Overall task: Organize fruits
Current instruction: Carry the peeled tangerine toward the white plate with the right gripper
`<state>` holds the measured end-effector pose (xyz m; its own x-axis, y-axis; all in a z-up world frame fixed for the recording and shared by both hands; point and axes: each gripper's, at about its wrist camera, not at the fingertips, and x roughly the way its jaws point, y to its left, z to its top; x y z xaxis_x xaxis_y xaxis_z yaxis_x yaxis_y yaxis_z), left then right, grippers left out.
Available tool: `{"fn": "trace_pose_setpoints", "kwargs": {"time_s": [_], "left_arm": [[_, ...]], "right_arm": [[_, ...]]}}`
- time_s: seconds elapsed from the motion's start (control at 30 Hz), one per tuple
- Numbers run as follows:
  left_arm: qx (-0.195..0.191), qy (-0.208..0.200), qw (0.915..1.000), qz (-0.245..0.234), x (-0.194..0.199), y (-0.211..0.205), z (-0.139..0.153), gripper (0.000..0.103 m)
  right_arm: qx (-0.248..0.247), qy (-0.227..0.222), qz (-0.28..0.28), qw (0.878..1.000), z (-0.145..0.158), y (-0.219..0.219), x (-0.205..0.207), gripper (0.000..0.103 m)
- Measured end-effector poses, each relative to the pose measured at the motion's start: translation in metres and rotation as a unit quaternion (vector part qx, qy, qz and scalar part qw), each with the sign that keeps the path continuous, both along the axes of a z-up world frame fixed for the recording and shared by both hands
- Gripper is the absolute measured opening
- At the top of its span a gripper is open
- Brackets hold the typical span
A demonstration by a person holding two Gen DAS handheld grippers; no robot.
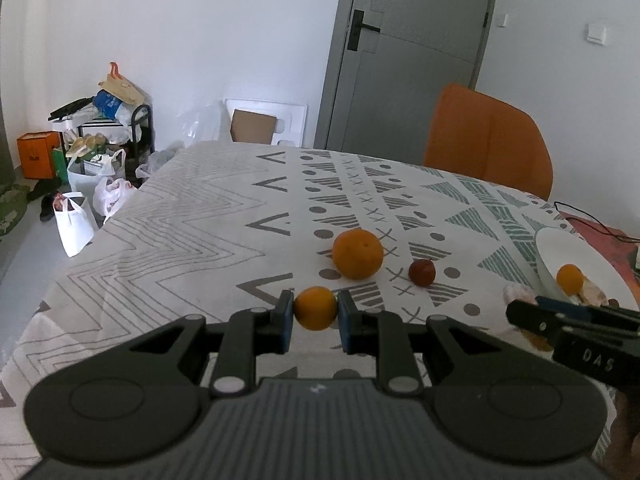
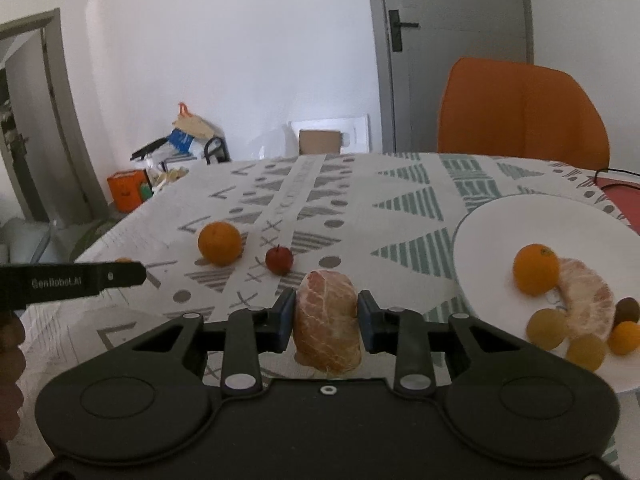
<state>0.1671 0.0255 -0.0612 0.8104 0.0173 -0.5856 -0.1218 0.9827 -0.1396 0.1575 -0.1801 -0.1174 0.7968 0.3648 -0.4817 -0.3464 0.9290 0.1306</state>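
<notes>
Orange kumquat [image 1: 316,308] sits pinched tight between the left gripper's [image 1: 315,316] pads above the tablecloth [image 1: 180,220], an orange [image 1: 357,253] and a red fruit [image 1: 421,272] beyond. Right view: the right gripper [image 2: 326,316] clamps a peeled pomelo piece [image 2: 328,320], left of the plate [image 2: 520,220] holding other fruit.
</notes>
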Motion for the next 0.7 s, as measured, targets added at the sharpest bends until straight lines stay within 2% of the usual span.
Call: {"fn": "trace_pose_setpoints", "kwargs": {"time_s": [0.23,0.7], "left_arm": [[0.004,-0.007,0.9999,-0.01,0.001,-0.011,0.006,0.021],[0.013,-0.019,0.9977,-0.063,0.02,-0.065,0.013,0.021]], "right_arm": [[0.018,-0.017,-0.018,1.0,0.009,-0.017,-0.003,0.031],[0.04,-0.039,-0.081,0.995,0.019,-0.074,-0.007,0.031]]}}
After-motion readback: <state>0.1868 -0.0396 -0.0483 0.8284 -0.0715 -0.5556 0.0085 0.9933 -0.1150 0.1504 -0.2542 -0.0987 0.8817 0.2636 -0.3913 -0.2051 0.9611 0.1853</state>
